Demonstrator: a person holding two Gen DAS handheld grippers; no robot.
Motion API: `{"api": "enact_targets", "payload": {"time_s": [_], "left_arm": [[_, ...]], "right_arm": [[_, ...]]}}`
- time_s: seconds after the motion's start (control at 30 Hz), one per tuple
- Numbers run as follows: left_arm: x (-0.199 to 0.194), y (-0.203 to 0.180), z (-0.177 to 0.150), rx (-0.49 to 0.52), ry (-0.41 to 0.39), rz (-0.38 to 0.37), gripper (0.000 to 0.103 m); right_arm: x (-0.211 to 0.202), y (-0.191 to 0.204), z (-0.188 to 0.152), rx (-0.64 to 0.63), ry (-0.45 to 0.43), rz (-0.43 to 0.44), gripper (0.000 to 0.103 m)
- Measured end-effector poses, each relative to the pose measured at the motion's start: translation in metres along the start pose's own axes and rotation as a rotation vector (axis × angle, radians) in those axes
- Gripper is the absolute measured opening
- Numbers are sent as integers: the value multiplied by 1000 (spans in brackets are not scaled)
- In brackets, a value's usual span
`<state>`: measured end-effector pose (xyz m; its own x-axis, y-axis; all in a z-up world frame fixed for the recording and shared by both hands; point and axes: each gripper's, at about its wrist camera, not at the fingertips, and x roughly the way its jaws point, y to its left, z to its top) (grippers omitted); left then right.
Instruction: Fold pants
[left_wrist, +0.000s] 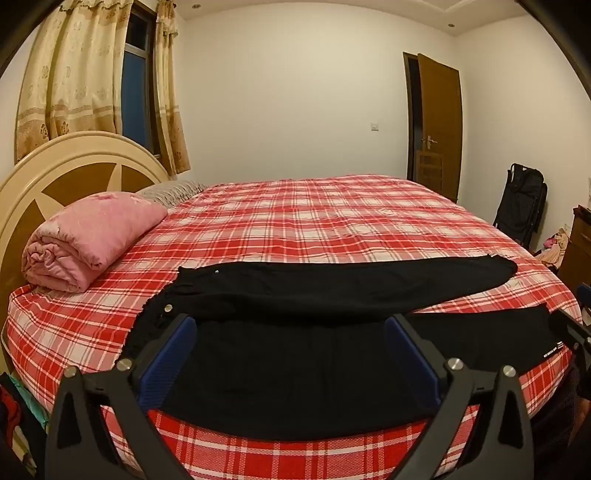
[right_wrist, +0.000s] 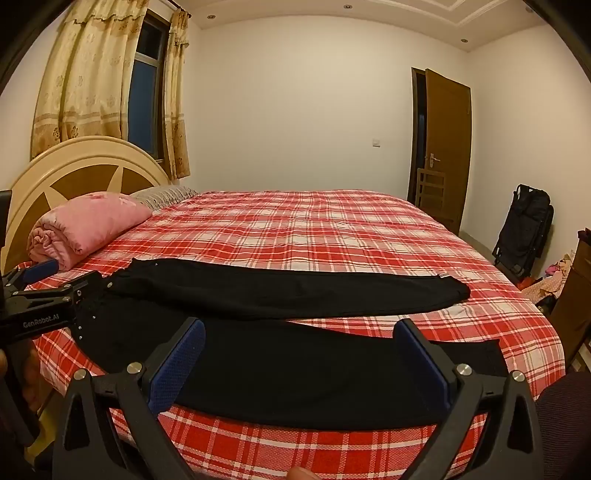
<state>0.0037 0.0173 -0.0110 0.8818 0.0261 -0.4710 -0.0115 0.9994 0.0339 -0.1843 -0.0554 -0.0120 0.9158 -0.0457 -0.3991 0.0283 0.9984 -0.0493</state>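
Observation:
Black pants lie flat on the red plaid bed, waist to the left and the two legs spread apart toward the right. My left gripper is open, hovering over the near leg close to the waist, nothing between its blue pads. My right gripper is also open, over the near leg of the pants further right. Each gripper shows in the other's view: the left gripper by the waist, the right gripper near the near leg's cuff.
A rolled pink quilt and a striped pillow sit by the headboard. A brown door stands ajar at the back right. A black folded chair, floor clutter and a wooden cabinet are to the right.

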Motion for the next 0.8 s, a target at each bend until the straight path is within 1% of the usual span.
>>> {"api": "enact_targets", "payload": {"time_s": [0.7,0.77,0.8], "left_arm": [[10,0,-7,-3,23,0,103],[14,2,-9,-6,32,3,103],[18,4,-10,-6,37,-9,103]], "right_arm": [[9,2,-6,-20,40,13,102],[12,2,-8,-23,44,28,102],[14,2,-9,-22,48,52,102]]}}
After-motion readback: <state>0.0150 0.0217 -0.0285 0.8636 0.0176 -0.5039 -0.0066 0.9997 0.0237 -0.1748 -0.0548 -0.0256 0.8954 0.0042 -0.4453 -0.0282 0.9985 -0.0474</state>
